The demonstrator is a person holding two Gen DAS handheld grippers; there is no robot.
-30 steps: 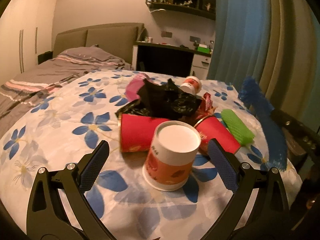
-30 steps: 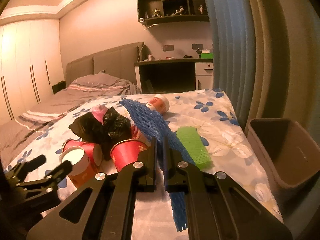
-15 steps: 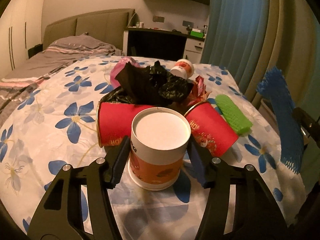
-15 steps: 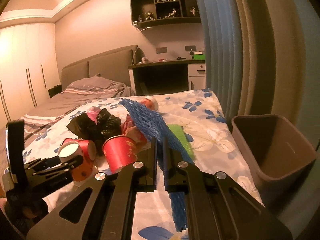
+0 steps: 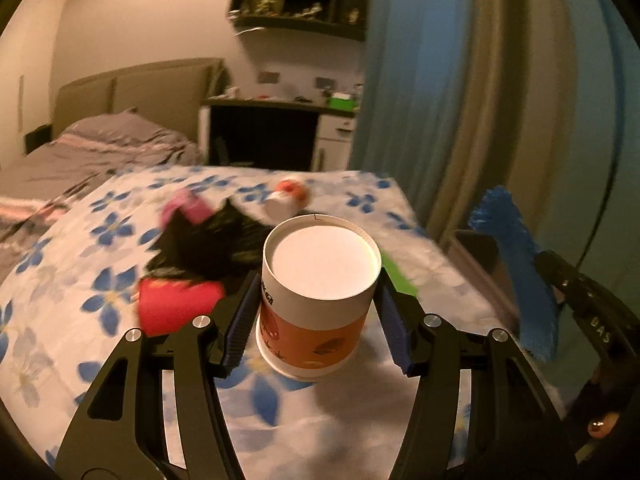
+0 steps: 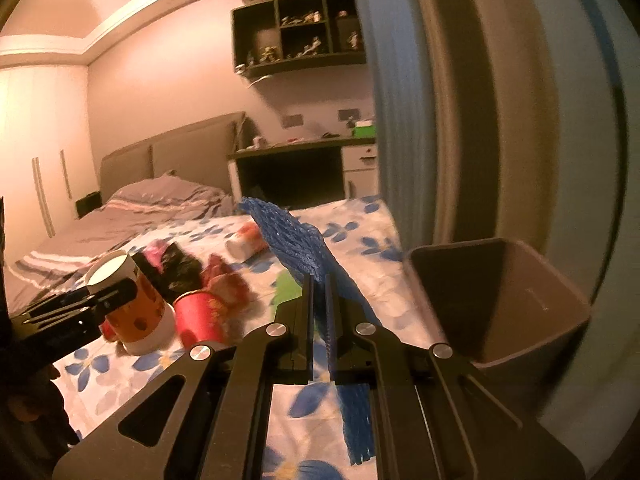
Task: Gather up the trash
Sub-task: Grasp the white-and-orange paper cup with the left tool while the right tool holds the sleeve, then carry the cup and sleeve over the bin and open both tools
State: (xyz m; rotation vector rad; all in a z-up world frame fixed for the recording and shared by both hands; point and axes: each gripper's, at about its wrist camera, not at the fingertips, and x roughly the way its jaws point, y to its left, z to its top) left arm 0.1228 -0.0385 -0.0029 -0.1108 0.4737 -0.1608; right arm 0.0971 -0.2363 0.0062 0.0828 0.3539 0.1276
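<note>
My left gripper (image 5: 318, 320) is shut on an upturned white and orange paper cup (image 5: 318, 304), held above the flowered bedspread (image 5: 64, 320); the cup also shows in the right wrist view (image 6: 132, 300). My right gripper (image 6: 319, 320) is shut on a blue foam net (image 6: 296, 248), which also shows in the left wrist view (image 5: 520, 280). A brown trash bin (image 6: 500, 300) stands just right of it by the bed. On the bed lie red cups (image 6: 198, 316), a black bag (image 5: 208, 244), a pink wrapper (image 5: 184, 208), a green foam net (image 6: 286, 288) and another paper cup (image 6: 246, 240).
A blue curtain (image 5: 400, 100) hangs to the right of the bed. A desk (image 6: 304, 168) and wall shelf (image 6: 300, 40) stand at the back, and pillows (image 6: 160, 196) lie by the headboard.
My left gripper closed on the paper cup and lifted it off the bedspread. My right gripper carried the blue net to the right, closer to the bin.
</note>
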